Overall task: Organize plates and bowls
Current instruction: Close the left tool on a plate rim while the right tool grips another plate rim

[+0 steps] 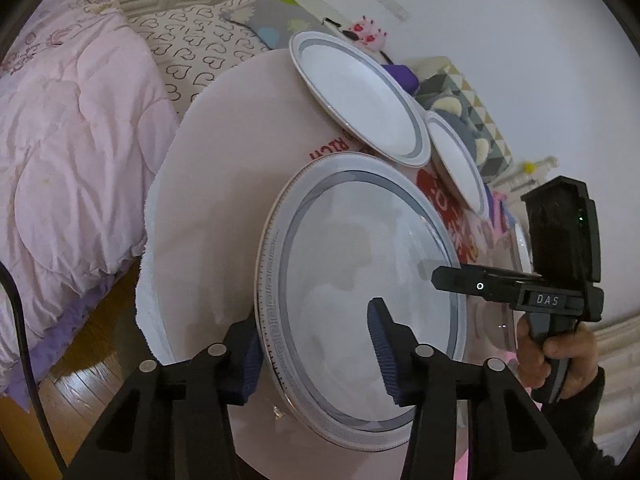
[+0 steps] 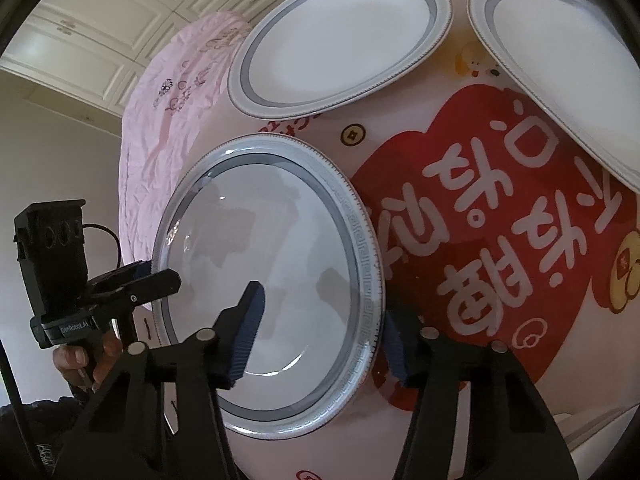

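A large white plate with a grey ring and patterned rim [image 1: 360, 300] [image 2: 272, 280] lies on a round pink table [image 1: 224, 184] [image 2: 400, 420]. My left gripper [image 1: 316, 348] is open, its blue-padded fingers [image 1: 382, 344] straddling the plate's near rim. My right gripper [image 2: 320, 328] is open and straddles the opposite rim; it also shows in the left wrist view [image 1: 452, 276]. The left gripper shows in the right wrist view [image 2: 160, 280]. Two smaller grey-ringed plates [image 1: 356, 96] [image 1: 456, 160] [image 2: 340, 40] [image 2: 560, 68] lie at the far side of the table.
A bed with a pink quilt [image 1: 60, 140] and heart-patterned pillow [image 1: 200, 48] stands left of the table. Cushions [image 1: 472, 104] lie behind it by a white wall. A red heart print with white characters [image 2: 500, 220] covers the table. Wooden floor [image 1: 80, 360] lies below.
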Demonstrator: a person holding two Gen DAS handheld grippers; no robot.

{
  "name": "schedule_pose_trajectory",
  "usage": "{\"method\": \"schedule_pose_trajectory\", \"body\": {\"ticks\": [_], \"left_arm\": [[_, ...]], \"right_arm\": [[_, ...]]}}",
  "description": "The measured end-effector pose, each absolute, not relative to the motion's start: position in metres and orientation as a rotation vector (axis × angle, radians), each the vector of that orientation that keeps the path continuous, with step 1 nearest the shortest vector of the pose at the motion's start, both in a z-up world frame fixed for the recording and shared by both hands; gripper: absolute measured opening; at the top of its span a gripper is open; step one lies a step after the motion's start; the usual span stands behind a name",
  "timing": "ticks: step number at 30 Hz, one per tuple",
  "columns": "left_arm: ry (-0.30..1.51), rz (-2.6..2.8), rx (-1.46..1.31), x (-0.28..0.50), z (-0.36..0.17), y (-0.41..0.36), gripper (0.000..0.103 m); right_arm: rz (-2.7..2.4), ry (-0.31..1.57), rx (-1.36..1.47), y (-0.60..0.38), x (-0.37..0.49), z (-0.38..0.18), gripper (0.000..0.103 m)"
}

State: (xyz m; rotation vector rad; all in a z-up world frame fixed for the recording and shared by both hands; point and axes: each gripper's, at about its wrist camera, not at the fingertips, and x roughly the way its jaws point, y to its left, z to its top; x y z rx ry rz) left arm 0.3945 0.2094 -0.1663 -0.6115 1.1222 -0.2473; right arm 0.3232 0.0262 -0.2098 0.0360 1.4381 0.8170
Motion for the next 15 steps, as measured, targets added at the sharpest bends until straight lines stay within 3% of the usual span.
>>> {"method": "schedule_pose_trajectory", "body": {"ticks": [7, 15], "left_arm": [[1.119, -0.211, -0.594, 0.388, -0.164, 0.199, 0.028], [1.111, -0.17, -0.591, 0.381, -0.158, 0.202, 0.025]], "right_arm": [[0.81, 1.417, 0.019, 0.022, 0.322, -0.21, 0.039], [0.825, 1.394, 0.044, 0.022, 0.317, -0.21, 0.03]]}}
